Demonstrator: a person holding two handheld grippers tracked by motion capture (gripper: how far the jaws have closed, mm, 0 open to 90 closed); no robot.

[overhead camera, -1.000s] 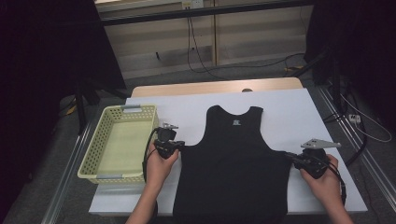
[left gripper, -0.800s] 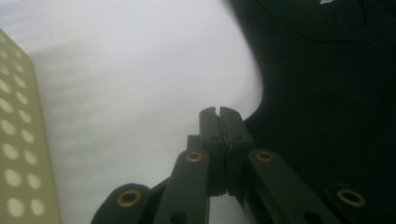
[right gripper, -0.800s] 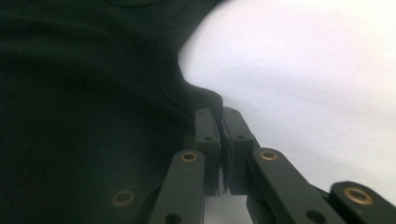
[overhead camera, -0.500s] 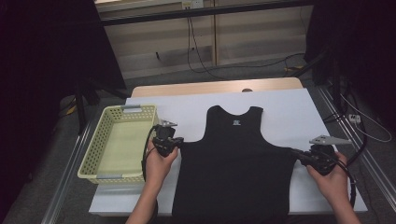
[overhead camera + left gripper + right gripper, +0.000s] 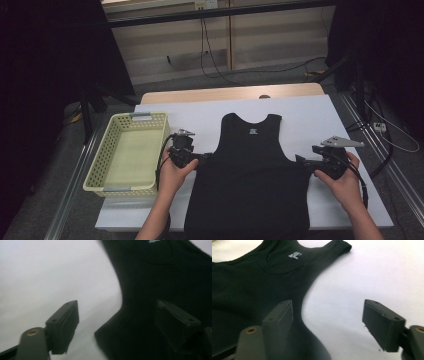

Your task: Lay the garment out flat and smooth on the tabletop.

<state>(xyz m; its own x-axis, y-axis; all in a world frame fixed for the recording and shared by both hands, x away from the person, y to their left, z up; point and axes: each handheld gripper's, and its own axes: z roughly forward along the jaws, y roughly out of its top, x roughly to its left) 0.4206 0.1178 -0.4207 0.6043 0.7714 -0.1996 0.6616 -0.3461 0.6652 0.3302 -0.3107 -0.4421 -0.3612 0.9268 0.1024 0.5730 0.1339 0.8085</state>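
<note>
A black sleeveless vest [image 5: 250, 175] lies flat on the white table [image 5: 310, 115], neck to the far side, with a small white label [image 5: 253, 132] inside the collar. My left gripper [image 5: 202, 159] is at the vest's left edge just under the armhole. Its jaws have just been opening and now stand open, with the corner of the vest [image 5: 140, 315] lying loose between them. My right gripper [image 5: 301, 161] is at the right edge under the other armhole. Its jaws have also just been opening, and the edge of the vest [image 5: 249, 285] lies by the left jaw, unpinched.
A pale yellow mesh basket [image 5: 95, 175] stands at the table's left edge, close to my left hand. Bare white tabletop lies beyond the vest's neck and to the right of my right hand. Cables run over the floor beyond the table.
Both grippers, shut on the vest's side edges before, now stand open and the cloth lies loose. The right hand has shifted slightly; the left has stayed put.
</note>
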